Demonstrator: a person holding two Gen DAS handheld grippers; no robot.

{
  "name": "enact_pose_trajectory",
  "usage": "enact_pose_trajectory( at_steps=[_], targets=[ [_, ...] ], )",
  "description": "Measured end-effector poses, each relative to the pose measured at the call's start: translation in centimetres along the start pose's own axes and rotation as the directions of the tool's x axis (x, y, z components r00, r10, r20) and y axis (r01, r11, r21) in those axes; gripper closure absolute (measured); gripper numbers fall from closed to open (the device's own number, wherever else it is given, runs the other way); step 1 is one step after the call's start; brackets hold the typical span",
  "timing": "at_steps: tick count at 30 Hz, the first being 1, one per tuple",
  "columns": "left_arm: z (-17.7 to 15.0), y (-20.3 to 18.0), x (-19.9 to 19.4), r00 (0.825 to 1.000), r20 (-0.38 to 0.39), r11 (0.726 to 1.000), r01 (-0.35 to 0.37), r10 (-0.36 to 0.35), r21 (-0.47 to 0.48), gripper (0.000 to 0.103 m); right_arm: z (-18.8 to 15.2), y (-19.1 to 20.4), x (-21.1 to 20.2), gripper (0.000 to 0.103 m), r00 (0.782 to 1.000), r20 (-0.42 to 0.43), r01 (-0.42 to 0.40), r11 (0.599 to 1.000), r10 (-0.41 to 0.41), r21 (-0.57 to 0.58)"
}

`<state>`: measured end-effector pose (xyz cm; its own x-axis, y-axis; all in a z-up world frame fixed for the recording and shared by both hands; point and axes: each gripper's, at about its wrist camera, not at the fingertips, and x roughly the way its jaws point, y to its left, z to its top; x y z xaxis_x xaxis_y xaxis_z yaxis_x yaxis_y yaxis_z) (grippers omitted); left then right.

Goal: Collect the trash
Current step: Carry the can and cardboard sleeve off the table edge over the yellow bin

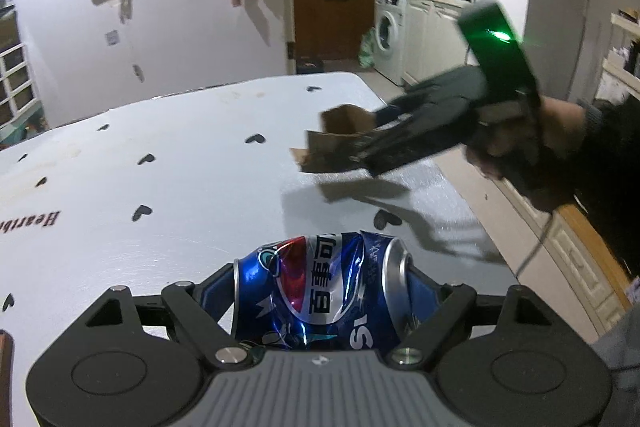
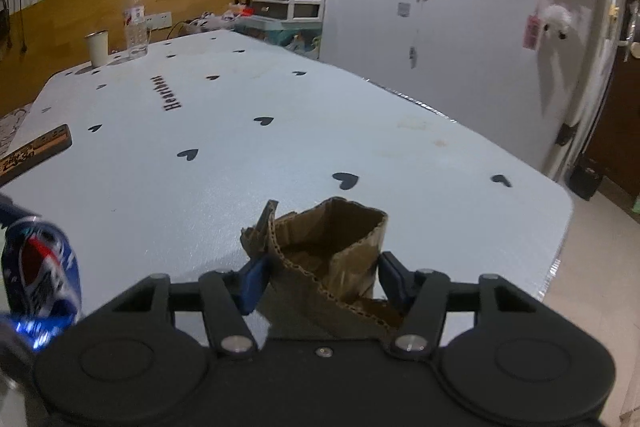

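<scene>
My left gripper (image 1: 320,291) is shut on a crushed blue Pepsi can (image 1: 320,287), held lying sideways above the white table (image 1: 160,187). The can also shows at the left edge of the right wrist view (image 2: 40,267). My right gripper (image 2: 324,275) is shut on a torn piece of brown corrugated cardboard (image 2: 332,251), held above the table's near right part. In the left wrist view the right gripper (image 1: 360,151) and its cardboard (image 1: 336,139) hover over the table's right edge, blurred.
The table has black heart marks. A white cup (image 2: 97,49) and a clear water bottle (image 2: 135,23) stand at its far corner. A dark flat box (image 2: 36,151) lies at the left edge. A washing machine (image 1: 388,35) and cabinets lie beyond the table.
</scene>
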<state>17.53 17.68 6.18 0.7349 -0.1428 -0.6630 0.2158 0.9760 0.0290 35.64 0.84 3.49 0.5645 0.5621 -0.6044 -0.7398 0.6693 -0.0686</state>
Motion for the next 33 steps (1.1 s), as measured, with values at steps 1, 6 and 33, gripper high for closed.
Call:
enact_pose_trajectory(
  at_steps=[1,6,33],
  targets=[
    [0.0,-0.1,-0.2,1.0,0.007,1.0,-0.005,0.005,-0.011,0.017,-0.2,0.0,-0.6,0.043,1.0,0.007,0.003,1.0,-0.003,0.014],
    [0.0,-0.6,-1.1,0.998,0.054,0.997,-0.038,0.041,-0.06,0.017,-1.0,0.6,-3.2,0.043,0.999,0.029,0.024,0.999,-0.025,0.043],
    [2.0,-9.1,-2.3,0.973,0.189,0.983,-0.106,0.133,-0.148,0.017,-8.3,-1.4,-18.9,0.042,0.966,0.111,0.201,0.95,-0.232,0.237]
  ],
)
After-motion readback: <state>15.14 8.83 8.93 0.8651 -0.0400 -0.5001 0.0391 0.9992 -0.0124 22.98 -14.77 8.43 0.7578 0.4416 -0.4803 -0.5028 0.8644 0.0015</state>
